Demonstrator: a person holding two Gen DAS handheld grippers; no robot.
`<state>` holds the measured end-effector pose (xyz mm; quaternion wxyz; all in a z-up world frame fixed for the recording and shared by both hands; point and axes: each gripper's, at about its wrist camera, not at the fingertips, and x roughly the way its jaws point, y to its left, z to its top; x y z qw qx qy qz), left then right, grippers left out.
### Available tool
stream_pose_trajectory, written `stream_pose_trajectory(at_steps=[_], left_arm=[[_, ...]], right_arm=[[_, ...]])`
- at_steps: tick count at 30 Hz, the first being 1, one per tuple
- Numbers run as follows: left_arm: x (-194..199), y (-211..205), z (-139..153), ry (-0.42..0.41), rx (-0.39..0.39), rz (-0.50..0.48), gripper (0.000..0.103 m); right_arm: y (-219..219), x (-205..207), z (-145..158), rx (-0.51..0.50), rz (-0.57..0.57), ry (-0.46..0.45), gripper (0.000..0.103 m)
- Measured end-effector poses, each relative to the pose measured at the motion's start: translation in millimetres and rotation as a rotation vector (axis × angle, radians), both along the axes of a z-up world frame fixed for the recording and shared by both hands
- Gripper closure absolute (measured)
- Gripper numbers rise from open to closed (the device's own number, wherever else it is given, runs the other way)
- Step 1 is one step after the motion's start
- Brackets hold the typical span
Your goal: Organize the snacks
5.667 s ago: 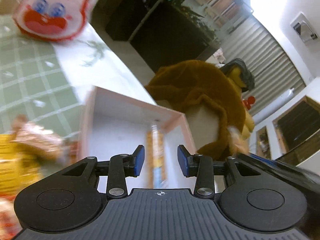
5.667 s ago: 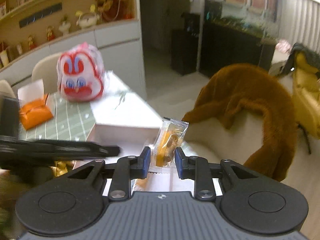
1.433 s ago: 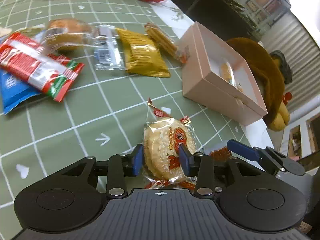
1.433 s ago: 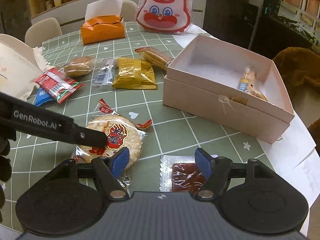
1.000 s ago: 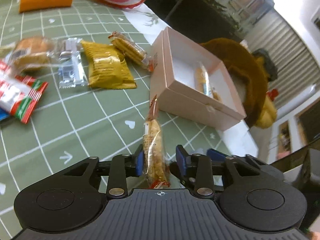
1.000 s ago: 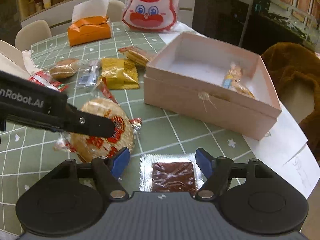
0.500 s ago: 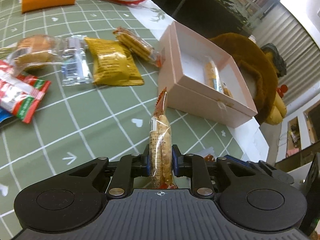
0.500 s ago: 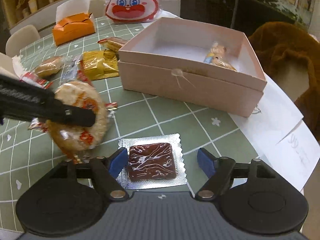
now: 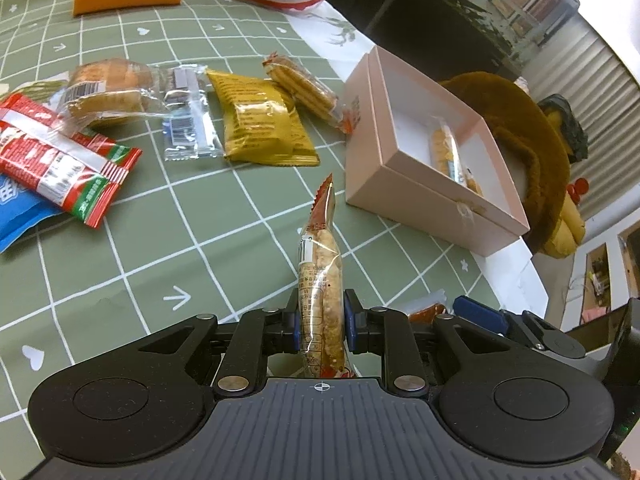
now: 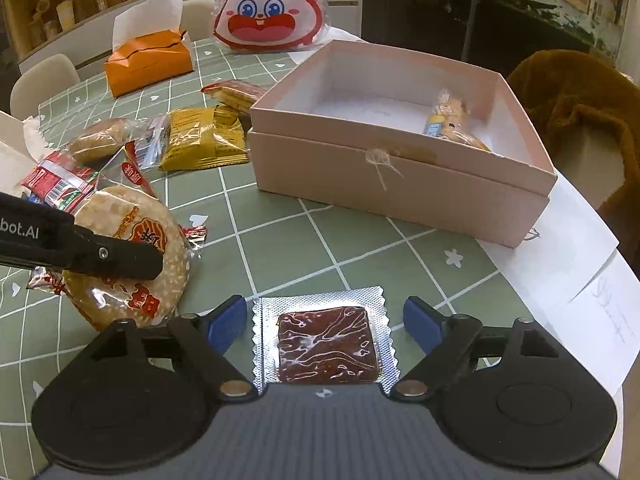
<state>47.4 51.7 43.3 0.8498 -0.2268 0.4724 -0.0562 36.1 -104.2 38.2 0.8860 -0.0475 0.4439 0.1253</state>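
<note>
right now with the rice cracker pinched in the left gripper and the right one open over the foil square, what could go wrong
1. The left gripper clamps the round rice cracker edge-on; it looks brittle and could crack.
2. The right gripper has just been opening around the foil-wrapped square, which lies flat on the table; the pads may slide over it or catch only the crimped edge.
3. Both grippers are close together, so they could bump on the way to the pink box.

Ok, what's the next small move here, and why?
Probably carry the rice cracker, clamped edge-on in the left gripper, over the pink box and let go: the box stands open with only one snack inside.
</note>
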Motion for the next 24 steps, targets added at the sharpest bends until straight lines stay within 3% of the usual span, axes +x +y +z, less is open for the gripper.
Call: stream_pose_trajectory(at_steps=[8, 14, 17, 21, 24], left_arm=[[-2, 2, -1, 0.011, -0.014, -0.002, 0.079], [-3, 2, -1, 0.013, -0.013, -0.001, 0.079], [-5, 1, -1, 0.012, -0.012, -0.001, 0.079], [-9, 2, -2, 0.014, -0.013, 0.001, 0.079], [-12, 4, -1, 0.017, -0.009, 0.004, 0.079]], right_arm=[[-28, -19, 2, -0.025, 0.061, -0.009, 0.017], [-59, -22, 4, -0.071, -0.009, -0.011, 0.017], [-69, -18, 5, 0.006, -0.07, 0.053, 0.017], [-63, -16, 6, 0.087, -0.105, 0.056, 0.016], [-50, -7, 4, 0.089, -0.116, 0.04, 0.016]])
